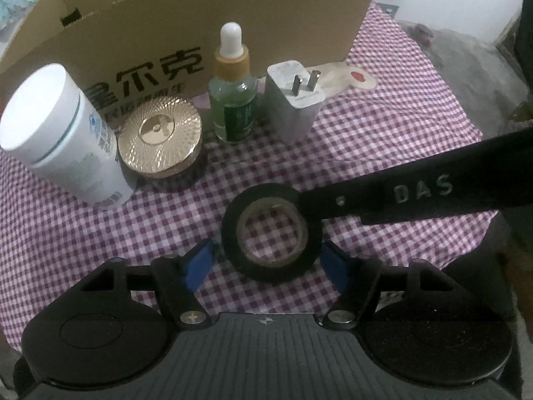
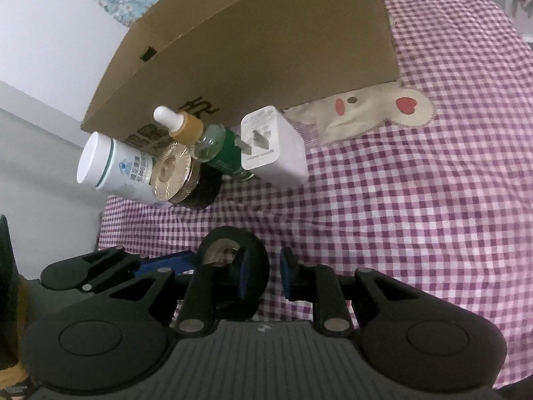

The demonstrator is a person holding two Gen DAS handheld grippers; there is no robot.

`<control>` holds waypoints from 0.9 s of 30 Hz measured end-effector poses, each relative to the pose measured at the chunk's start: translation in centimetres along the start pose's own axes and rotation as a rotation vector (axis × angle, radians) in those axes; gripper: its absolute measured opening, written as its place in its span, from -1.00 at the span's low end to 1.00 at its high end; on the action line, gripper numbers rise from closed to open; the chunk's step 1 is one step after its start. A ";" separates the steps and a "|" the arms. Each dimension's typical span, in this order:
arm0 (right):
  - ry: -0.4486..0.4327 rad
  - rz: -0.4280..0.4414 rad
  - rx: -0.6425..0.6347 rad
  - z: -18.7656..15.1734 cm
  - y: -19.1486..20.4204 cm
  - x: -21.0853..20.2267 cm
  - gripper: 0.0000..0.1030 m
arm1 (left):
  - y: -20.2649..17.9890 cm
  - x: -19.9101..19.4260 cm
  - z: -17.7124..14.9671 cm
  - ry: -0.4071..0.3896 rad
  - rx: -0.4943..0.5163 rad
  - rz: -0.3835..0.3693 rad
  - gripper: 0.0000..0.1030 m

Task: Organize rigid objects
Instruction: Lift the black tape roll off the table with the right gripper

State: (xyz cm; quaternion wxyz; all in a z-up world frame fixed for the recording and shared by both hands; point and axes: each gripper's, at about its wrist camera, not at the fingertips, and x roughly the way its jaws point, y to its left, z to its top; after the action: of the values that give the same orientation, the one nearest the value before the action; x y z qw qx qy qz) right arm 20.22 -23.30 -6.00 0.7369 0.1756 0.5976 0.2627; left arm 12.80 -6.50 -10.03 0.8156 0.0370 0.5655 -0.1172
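The left gripper [image 1: 266, 263] was held low over the checked cloth [image 1: 383, 140] with its jaws spread wide, and the black roll of tape [image 1: 271, 231] lay flat between its blue pads [image 1: 198, 265], gripped by neither. The right gripper [image 2: 261, 275] was also seen parted; one of its fingers appeared to be poked into the hole of the roll and the other left outside the rim, though contact could not be confirmed. The step in hand was judged to be the picking up of the tape. Closing on the rim or the sides would be called for next, then carriage to the row at the cardboard box [image 1: 206, 23]: white jar [image 1: 60, 133], gold tin [image 1: 160, 141], dropper bottle [image 1: 233, 93], charger [image 1: 294, 100].
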 end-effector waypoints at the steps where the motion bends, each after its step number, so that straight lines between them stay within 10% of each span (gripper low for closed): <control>1: 0.005 -0.005 -0.007 0.0 0.3 0.3 -0.56 | -0.1 0.0 0.0 -0.003 0.002 0.002 0.38; 27: -0.022 -0.132 -0.212 -0.6 5.5 2.5 -0.64 | 0.6 -2.0 -0.3 -0.049 -0.039 -0.005 0.25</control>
State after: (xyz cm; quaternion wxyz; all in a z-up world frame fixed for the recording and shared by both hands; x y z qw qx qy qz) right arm 19.00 -17.48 -4.95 0.7735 0.0599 0.5687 0.2734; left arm 12.01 -5.61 -8.31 0.8296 0.0169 0.5474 -0.1092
